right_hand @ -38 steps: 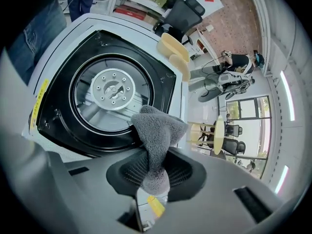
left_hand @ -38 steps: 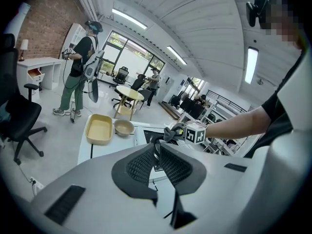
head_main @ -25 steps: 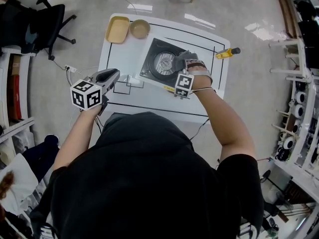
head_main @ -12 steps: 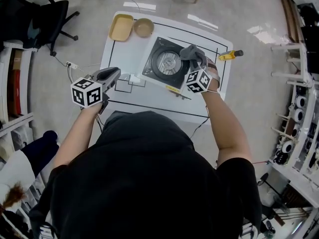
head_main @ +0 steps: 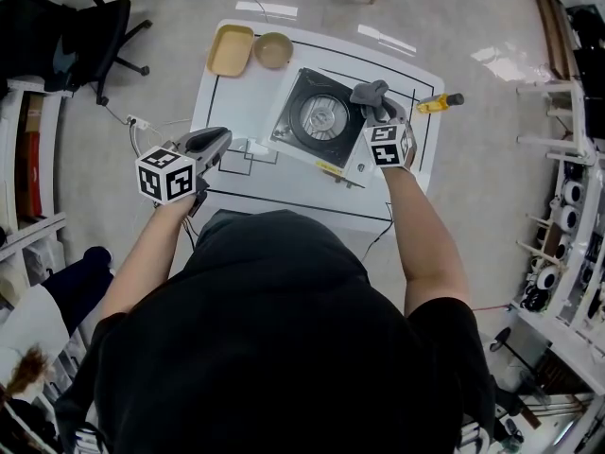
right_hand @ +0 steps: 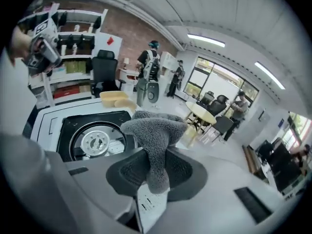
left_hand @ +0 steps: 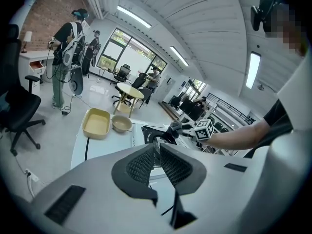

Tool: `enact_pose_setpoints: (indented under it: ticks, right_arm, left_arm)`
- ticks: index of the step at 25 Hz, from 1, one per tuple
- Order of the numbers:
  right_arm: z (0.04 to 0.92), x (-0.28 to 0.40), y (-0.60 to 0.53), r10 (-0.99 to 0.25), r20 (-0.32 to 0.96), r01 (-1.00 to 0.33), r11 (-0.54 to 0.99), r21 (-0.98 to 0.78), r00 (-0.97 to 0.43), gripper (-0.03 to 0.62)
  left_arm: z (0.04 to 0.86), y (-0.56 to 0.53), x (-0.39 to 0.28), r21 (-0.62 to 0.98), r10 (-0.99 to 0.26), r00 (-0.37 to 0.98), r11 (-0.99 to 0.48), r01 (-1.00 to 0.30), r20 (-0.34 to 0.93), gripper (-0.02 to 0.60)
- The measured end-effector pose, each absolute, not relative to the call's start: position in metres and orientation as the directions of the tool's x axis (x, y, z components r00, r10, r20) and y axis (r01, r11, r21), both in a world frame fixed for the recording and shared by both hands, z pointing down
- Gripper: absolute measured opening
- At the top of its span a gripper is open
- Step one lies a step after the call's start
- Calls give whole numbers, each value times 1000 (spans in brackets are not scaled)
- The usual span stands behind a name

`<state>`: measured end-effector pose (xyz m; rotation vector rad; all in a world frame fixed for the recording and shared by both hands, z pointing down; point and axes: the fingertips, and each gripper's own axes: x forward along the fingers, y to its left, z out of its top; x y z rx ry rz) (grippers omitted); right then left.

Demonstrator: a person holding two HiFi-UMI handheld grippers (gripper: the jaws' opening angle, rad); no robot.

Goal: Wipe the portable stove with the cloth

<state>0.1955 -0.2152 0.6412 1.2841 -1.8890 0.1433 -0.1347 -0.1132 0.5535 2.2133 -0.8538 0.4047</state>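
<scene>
**Cloth clamped in the right claw at the stove's right side; left claw idle**

Head view: The stove point(head_main: 321, 121) sits on the white bench point(head_main: 236, 102), turned slightly askew. The right claw point(head_main: 376, 112) is over the stove's right edge, and the grey cloth point(head_main: 369, 94) bunches out past its tip. I cannot tell whether the cloth touches the stove. The left claw point(head_main: 217, 139) is held over the bench's near-left edge, well apart from the stove. A yellow tray point(head_main: 230, 51) and a bowl point(head_main: 273, 51) stand side by side at the far-left corner. A screwdriver point(head_main: 435, 103) lies at the right edge.

Left claw view: The left claw point(left_hand: 157, 150) has its jaws drawn almost together, leaving only a slit with nothing in it. Beyond it are the tray point(left_hand: 96, 123), the bowl point(left_hand: 121, 124), the stove point(left_hand: 148, 132) and the right claw point(left_hand: 183, 129) holding the cloth point(left_hand: 174, 126).

Right claw view: The right claw point(right_hand: 156, 168) is closed tight on the cloth point(right_hand: 153, 130), which rises in a folded tuft from between the pads. The stove point(right_hand: 97, 140), with its round burner, lies just to the left of the cloth. The left claw point(right_hand: 41, 50) shows at the upper left.
</scene>
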Motion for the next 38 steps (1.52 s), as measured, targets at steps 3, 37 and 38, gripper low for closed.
enact_pose_setpoints:
  ticks: [3, 37, 38]
  right_arm:
    - [646, 173, -200, -701, 684, -721, 578, 382, -200, 103]
    - [656, 264, -213, -848, 471, -761, -136, -635, -242, 104]
    - [656, 271, -213, -862, 458, -732, -167, -660, -216, 103]
  left_arm:
    - [554, -115, -138, 514, -462, 727, -516, -686, 508, 58]
    - [565, -103, -103, 545, -402, 753, -523, -656, 521, 58]
    - [565, -102, -102, 545, -400, 753, -522, -656, 522, 58]
